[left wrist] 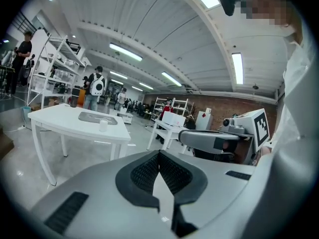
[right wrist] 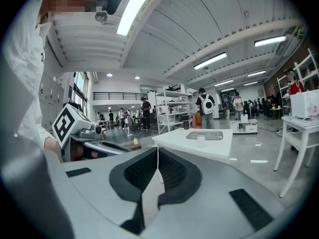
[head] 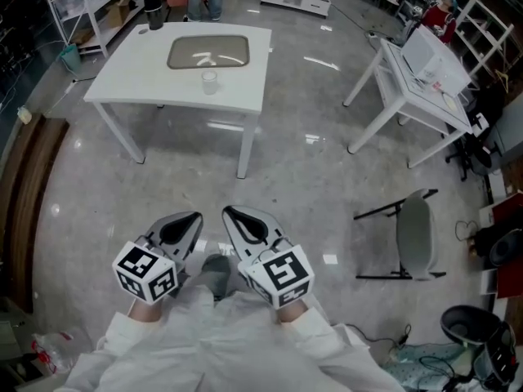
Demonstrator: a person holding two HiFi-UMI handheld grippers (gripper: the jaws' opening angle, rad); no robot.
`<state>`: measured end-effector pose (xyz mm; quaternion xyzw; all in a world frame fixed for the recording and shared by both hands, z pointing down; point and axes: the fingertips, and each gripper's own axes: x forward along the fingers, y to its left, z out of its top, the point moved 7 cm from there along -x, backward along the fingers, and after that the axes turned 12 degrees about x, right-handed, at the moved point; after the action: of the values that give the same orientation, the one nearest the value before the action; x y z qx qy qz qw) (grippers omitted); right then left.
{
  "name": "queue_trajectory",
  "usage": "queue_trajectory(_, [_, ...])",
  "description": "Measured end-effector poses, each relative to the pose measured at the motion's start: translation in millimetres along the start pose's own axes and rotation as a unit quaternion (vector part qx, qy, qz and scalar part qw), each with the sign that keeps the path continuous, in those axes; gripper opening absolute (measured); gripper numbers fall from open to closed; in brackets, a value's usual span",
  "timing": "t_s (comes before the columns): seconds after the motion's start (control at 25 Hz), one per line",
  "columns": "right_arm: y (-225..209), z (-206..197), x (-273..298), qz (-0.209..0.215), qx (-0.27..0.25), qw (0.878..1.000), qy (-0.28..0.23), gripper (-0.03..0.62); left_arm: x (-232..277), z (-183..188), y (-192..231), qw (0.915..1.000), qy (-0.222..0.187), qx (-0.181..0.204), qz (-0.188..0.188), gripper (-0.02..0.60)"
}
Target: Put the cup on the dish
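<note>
Standing upright by the dish [head: 208, 52] is the cup [head: 210, 80]; left gripper [head: 194, 219] and right gripper [head: 231, 215] jaws closed, empty.

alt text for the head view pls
A person in white sleeves holds the left gripper and right gripper side by side, both shut and empty, above a glossy grey floor. Ahead stands a white table with a grey dish and a small clear cup just in front of it, not on it. A folding chair stands to the right.
</note>
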<state>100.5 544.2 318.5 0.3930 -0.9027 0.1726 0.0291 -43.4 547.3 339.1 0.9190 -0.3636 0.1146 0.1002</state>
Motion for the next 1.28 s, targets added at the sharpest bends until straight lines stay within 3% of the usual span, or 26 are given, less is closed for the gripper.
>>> queue_trajectory(0.48, [-35.4, 52.5, 136.5, -0.03, 0.001, 0.999, -0.019, 0.015, 52.9, 47.8, 137.1, 0.9986, -0.004, 0.034, -0.04, 0.007])
queue_trajectory(0.84, [-62.1, 67.2, 174.9, -0.051, 0.011, 0.999, -0.015, 0.015, 81.5, 55.5, 181.3, 0.9983, 0.0, 0.028, -0.051, 0.006])
queue_trajectory(1.28, [-121.3, 79.8, 241.5, -0.031, 0.03, 0.999, -0.004, 0.015, 134.7, 58.7, 242.4, 0.9995, 0.017, 0.007, -0.026, 0.006])
